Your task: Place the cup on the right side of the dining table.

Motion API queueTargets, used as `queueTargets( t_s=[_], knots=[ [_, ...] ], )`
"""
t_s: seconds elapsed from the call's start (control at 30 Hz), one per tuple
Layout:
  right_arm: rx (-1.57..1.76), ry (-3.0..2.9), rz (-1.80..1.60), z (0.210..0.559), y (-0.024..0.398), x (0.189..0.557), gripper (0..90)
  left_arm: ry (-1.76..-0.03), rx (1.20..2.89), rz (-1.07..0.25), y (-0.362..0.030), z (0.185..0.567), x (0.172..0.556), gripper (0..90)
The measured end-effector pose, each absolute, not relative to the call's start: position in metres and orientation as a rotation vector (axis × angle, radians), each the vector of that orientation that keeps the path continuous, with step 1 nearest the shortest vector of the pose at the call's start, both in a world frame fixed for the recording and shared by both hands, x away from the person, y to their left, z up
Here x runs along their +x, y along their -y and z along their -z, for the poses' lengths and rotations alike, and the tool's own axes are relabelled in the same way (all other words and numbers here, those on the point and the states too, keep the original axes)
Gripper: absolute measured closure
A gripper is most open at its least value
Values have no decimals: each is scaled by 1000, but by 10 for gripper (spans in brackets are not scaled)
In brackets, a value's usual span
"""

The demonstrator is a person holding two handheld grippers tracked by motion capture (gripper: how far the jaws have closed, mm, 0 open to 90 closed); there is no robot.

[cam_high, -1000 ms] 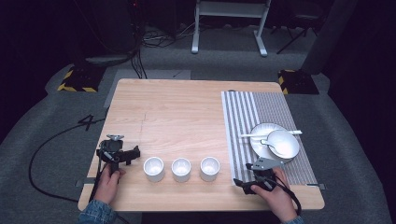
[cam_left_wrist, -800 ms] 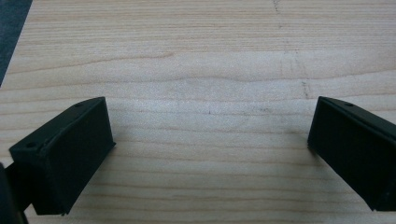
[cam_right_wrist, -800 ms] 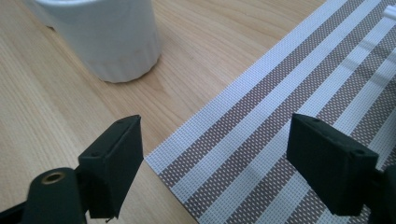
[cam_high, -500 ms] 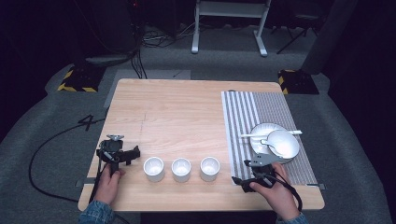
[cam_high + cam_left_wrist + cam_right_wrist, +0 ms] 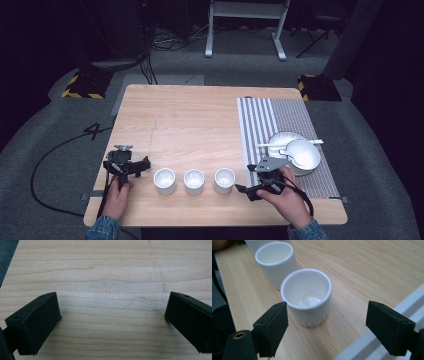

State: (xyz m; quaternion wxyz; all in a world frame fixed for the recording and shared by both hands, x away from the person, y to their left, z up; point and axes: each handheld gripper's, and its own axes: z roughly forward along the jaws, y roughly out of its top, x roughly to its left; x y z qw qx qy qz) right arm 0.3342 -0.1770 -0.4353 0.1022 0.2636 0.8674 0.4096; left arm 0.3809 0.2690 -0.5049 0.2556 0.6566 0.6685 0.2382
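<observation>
Right gripper (image 5: pixel 327 322) is gaping wide, empty, jaws lining up on the nearest cup (image 5: pixel 307 296) at the right end of a three-cup row, while the left gripper (image 5: pixel 112 320) is idling released over bare table (image 5: pixel 105 270).

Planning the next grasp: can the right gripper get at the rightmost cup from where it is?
Probably yes. The right gripper is open, aimed at the cup, with bare table between them.
</observation>
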Motion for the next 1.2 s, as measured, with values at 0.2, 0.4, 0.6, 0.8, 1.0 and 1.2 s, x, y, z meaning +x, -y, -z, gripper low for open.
queueTargets(
  t_s=[0.2,0.4,0.6,0.8,1.0,1.2],
  knots=[
    [750,-2580,-1271,433,160,337,156,-1815,1782,-647,-269,505,381,2],
    [748,-2595,-1274,438,145,343,156,-1816,1778,-648,-269,505,381,1],
    [785,-2592,-1291,446,132,347,156,-1815,1782,-648,-269,505,381,1],
    [773,-2623,-1237,458,122,352,163,-1815,1782,-647,-269,505,381,2],
    [749,-2631,-1184,468,114,354,183,-1816,1778,-648,-269,505,381,2],
    [700,-2638,-1108,475,107,353,259,-1816,1778,-648,-269,505,381,1]
  ],
)
